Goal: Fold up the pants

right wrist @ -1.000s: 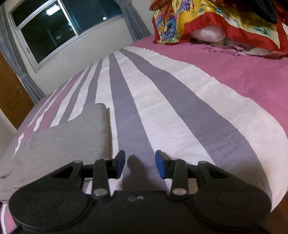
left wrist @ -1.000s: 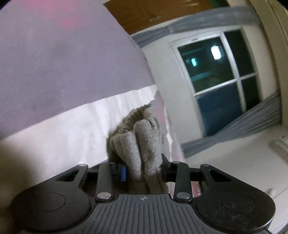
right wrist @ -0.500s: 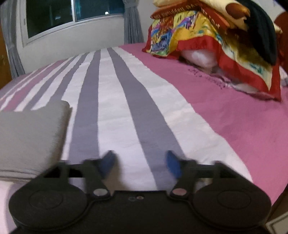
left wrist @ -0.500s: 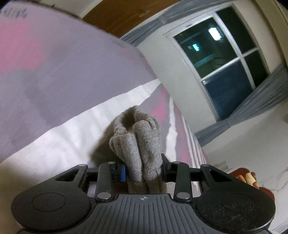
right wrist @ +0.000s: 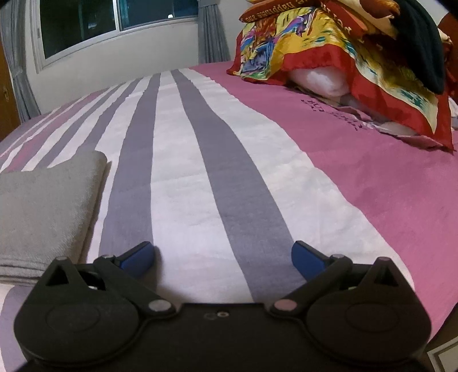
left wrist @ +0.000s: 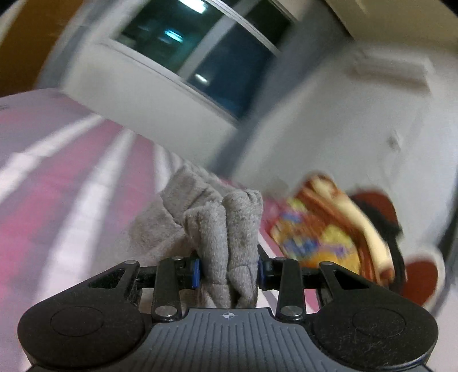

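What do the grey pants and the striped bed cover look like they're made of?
The grey pants, bunched in the left gripper, look like soft fleece or terry knit: matte, fuzzy nap, thick rounded folds. The folded part by the open right gripper shows the same pile. The striped bed cover seems a thin woven cotton: flat, matte, finely crinkled. Both are guesses from the look.

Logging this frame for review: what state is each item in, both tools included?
left tool: shut on a bunched wad of the grey pants
grey pants: partly folded flat on the bed, one end gathered in the left tool
right tool: open wide, empty, over the striped bedspread
pile of bedding: heaped at the bed's far end
window: dark, looks closed
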